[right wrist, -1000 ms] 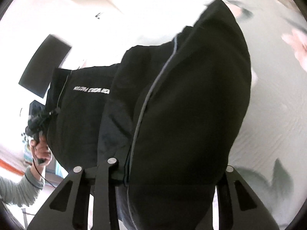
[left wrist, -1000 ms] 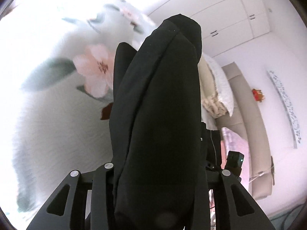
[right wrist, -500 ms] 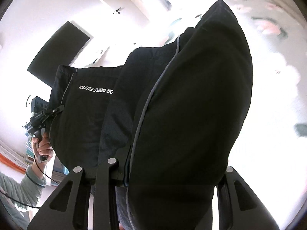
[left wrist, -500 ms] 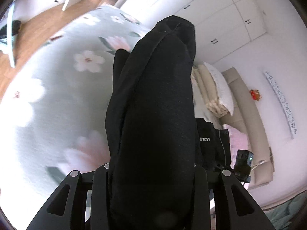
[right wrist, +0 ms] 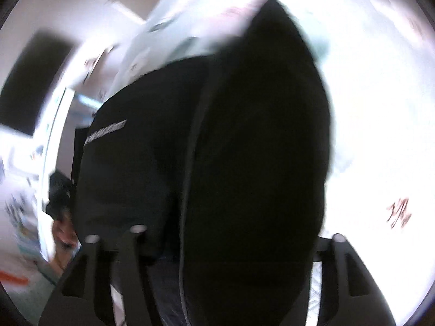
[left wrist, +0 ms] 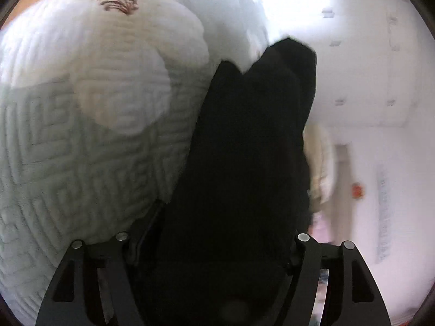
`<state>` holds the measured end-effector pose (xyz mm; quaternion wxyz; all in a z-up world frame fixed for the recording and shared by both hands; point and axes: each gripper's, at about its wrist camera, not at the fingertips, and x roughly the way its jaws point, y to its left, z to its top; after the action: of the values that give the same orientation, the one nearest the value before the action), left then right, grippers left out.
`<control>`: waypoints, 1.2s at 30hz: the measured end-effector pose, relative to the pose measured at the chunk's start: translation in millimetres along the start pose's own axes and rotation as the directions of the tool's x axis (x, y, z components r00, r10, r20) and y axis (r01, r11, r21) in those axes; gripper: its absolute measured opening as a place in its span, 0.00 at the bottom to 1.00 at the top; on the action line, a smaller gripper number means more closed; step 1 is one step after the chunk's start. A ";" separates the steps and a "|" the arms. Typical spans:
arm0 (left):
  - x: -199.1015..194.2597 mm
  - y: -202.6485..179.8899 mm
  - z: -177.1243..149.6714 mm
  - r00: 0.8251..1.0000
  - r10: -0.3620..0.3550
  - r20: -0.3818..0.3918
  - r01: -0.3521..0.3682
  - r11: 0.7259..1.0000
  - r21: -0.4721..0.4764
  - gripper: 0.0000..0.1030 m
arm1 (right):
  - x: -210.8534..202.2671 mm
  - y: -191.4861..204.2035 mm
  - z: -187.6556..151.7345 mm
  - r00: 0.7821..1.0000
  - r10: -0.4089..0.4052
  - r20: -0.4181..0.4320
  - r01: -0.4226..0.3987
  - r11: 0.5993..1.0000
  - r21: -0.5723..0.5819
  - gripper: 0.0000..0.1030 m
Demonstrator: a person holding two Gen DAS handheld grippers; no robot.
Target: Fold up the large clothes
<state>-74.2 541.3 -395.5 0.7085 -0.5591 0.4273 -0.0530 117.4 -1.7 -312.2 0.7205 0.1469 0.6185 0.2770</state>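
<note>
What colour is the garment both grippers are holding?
Black garment, with a thin grey piping line and small white lettering; right wrist view shows it best.

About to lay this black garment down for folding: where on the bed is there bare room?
Bare quilted bedspread lies open left of the black garment, up to the printed flower. The right wrist view shows more open quilt right of the garment, though overexposed. The centre is crowded by cloth in both views.

Matt black cloth garment (left wrist: 244, 163), quilted bedspread (left wrist: 95, 95)
</note>
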 end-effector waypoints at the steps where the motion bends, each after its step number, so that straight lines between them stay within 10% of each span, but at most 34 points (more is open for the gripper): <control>1: -3.5 -2.2 -0.1 1.000 0.015 0.003 -0.015 1.000 0.010 0.71 | -1.8 -9.9 -0.9 1.000 0.022 0.004 -0.022 0.999 0.050 0.63; 8: -51.2 -19.9 -13.0 0.984 0.175 0.019 -0.176 0.980 0.094 0.73 | -38.3 -48.2 -19.9 0.999 -0.015 0.030 0.010 0.988 0.157 0.69; 12: -81.8 -39.2 -33.6 0.961 0.266 0.079 -0.275 0.951 0.140 0.73 | -67.2 -55.4 -24.4 0.984 -0.174 0.044 0.166 0.975 0.146 0.70; 21: -141.9 -117.5 -130.3 0.854 0.461 0.241 -0.517 0.806 0.288 0.72 | -120.1 -27.3 -75.3 0.939 -0.330 0.099 0.321 0.942 0.096 0.73; 27: -174.7 -213.6 -197.8 0.779 0.485 0.397 -0.617 0.706 0.347 0.73 | -189.7 -3.6 -103.2 0.935 -0.341 0.095 0.335 0.940 0.068 0.73; 31: -190.2 -290.8 -250.2 0.777 0.443 0.448 -0.624 0.634 0.456 0.73 | -215.5 18.7 -125.6 0.895 -0.445 -0.001 0.444 0.891 0.092 0.80; 36: -210.1 -373.5 -308.5 0.717 0.428 0.551 -0.694 0.521 0.497 0.73 | -237.6 52.4 -153.7 0.910 -0.413 -0.031 0.415 0.908 0.065 0.79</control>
<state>-261.0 289.2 29.1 0.9024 -0.0891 0.3992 0.1354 -62.8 -117.7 -120.2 0.7520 0.0354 0.6510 0.0972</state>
